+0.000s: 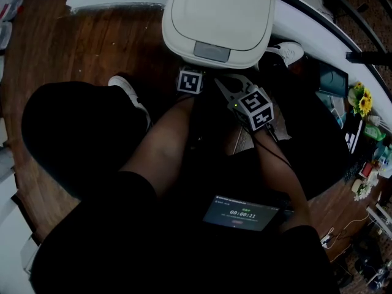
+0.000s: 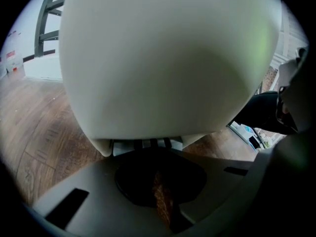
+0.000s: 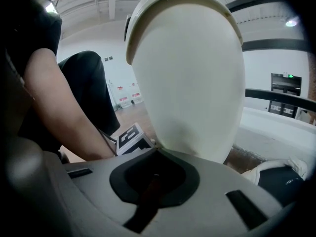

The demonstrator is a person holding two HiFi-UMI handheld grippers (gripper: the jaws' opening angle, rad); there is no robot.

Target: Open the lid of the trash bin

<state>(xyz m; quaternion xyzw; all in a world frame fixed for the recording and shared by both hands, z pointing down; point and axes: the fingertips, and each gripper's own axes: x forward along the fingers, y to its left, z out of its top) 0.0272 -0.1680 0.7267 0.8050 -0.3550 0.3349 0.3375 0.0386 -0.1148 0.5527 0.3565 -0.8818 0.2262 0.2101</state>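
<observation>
The closed bin (image 3: 192, 83) stands straight ahead of both grippers, its lid (image 1: 217, 11) flat on top and above their jaws, with the grey latch (image 1: 211, 51) on the near edge. The left gripper (image 2: 150, 154) is nearer, nosed low against the bin's front, clenched and empty. The right gripper (image 3: 157, 152), just beside it, is likewise closed on nothing.

Cream trash bin (image 2: 163, 58) just beyond closed left tongs (image 2: 150, 157), over wooden floor (image 2: 34, 132)

Both forearms (image 1: 164, 144) reach forward and down, side by side, the left gripper (image 2: 150, 157) and right gripper (image 3: 154, 157) each with jaws pressed together, empty.
</observation>
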